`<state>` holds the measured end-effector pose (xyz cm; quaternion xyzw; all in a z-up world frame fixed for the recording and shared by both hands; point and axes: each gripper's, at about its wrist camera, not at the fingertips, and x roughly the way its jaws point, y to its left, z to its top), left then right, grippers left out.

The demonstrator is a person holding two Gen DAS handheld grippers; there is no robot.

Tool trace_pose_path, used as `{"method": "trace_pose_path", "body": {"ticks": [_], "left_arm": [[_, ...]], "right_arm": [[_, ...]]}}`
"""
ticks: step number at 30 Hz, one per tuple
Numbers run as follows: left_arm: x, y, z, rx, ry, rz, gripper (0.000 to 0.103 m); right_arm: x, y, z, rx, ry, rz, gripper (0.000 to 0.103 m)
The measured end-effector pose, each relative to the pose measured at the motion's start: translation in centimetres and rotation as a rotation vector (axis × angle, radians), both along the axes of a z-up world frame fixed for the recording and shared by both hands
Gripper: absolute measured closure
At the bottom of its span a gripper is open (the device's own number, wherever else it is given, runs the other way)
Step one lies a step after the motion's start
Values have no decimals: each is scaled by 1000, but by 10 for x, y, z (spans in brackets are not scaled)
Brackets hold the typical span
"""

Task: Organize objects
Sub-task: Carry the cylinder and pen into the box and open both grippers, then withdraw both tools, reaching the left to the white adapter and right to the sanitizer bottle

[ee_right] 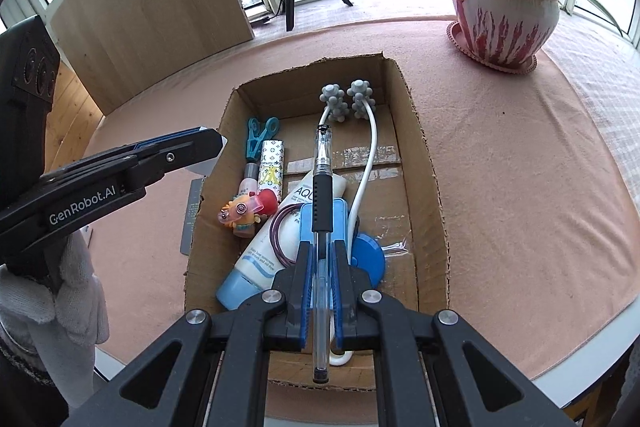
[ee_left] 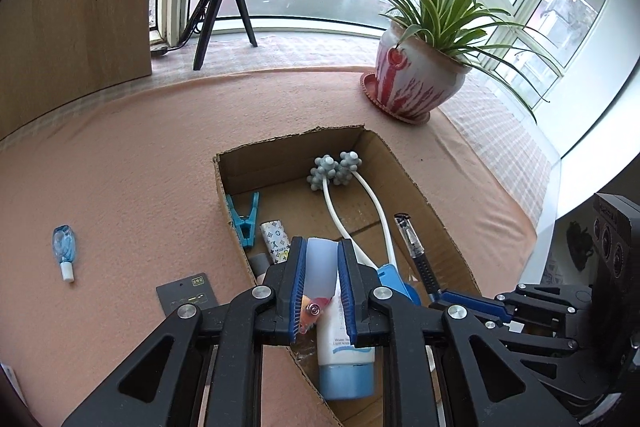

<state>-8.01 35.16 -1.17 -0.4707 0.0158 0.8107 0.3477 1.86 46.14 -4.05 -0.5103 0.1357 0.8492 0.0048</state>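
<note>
Right gripper (ee_right: 322,247) is squeezing a pen (ee_right: 322,195). The pen is clear plastic with a black rubber grip, and it hangs over the cardboard box (ee_right: 436,187) right below the gripper. Left gripper (ee_left: 322,242) has a pale, smooth block (ee_left: 320,267) between its blue ribbed pads. The pads look like they touch both sides of the block, so I think it is gripped. It hangs about over the left wall of the box.

Just under the right gripper's fingers lie a soft white sunscreen tube (ee_right: 260,255) with a blue cap, a flat blue case (ee_right: 340,215) and a bumpy little toy fish (ee_right: 244,215). Farther ahead are a blue clip (ee_right: 258,139) and a white massager (ee_right: 332,99) with knobby grey balls near the far wall. So a lot of the tidying looks done.

The pen and the block are not in the box yet. Off to the left of the left gripper, on the fuzzy pink cloth (ee_left: 120,167), a small see-through blue bottle (ee_left: 63,245) and a dark flat card (ee_left: 186,293) lie outside the box. Far ahead stands a round painted plant pot (ee_right: 504,15).
</note>
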Motion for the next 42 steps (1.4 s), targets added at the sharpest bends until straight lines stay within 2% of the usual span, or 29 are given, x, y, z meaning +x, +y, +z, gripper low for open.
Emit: {"method": "trace_pose_path", "body": {"ticks": [1, 3, 4, 6, 13, 27, 38, 42], "left_arm": [[0, -1, 1, 2, 2, 6, 74], [0, -5, 4, 14, 7, 19, 72], [0, -7, 5, 14, 9, 27, 72], [0, -14, 6, 14, 10, 48, 72], [-2, -60, 6, 5, 0, 139, 72], [-6, -199, -12, -37, -53, 377, 70], [-19, -292, -24, -93, -67, 496, 70], [-27, -328, -27, -126, -72, 528, 65]], "right_arm": [[0, 0, 0, -1, -1, 3, 95], [1, 0, 0, -8, -1, 12, 90], [1, -1, 0, -6, -8, 18, 79], [2, -3, 1, 2, 1, 12, 66], [-1, -18, 9, -16, 23, 35, 66], [-24, -80, 12, -70, 24, 117, 65], [-50, -134, 8, -75, 9, 180, 65], [-61, -151, 6, -72, 2, 191, 65]]}}
